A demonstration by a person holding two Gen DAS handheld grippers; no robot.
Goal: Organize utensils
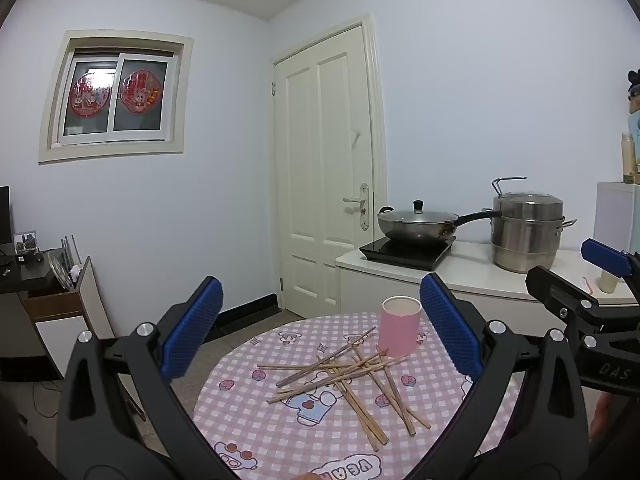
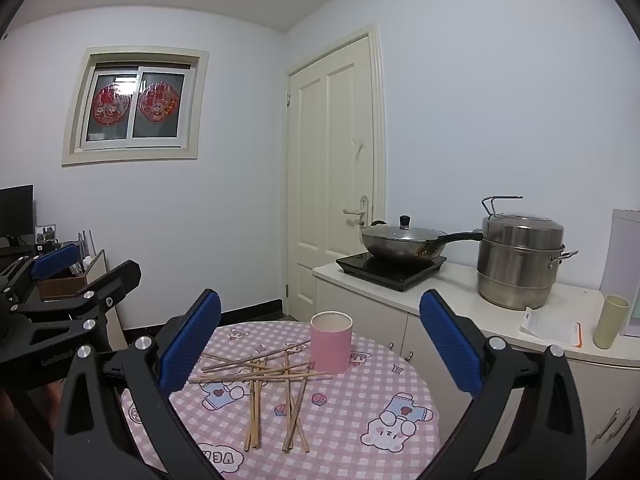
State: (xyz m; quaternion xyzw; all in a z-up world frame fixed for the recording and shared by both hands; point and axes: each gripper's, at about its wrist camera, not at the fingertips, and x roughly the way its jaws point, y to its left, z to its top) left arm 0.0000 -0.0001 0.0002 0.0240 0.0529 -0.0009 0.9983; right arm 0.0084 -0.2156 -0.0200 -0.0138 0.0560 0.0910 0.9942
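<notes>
Several wooden chopsticks (image 1: 352, 376) lie in a loose crossed pile on a round table with a pink checked cloth (image 1: 280, 432). A pink paper cup (image 1: 400, 326) stands upright just behind the pile. My left gripper (image 1: 320, 328) is open and empty, held above the table's near side. My right gripper (image 2: 320, 340) is open and empty too, above the pile (image 2: 272, 384) and the cup (image 2: 331, 342). Each gripper shows at the edge of the other's view: the right one (image 1: 600, 300), the left one (image 2: 60, 280).
A white counter (image 2: 460, 292) to the right holds an induction hob with a lidded wok (image 2: 404, 242), a steel steamer pot (image 2: 520, 256), a beige cup (image 2: 610, 322) and a paper. A closed door (image 2: 332, 168) is behind. A desk and cabinet (image 1: 60, 300) stand at the left.
</notes>
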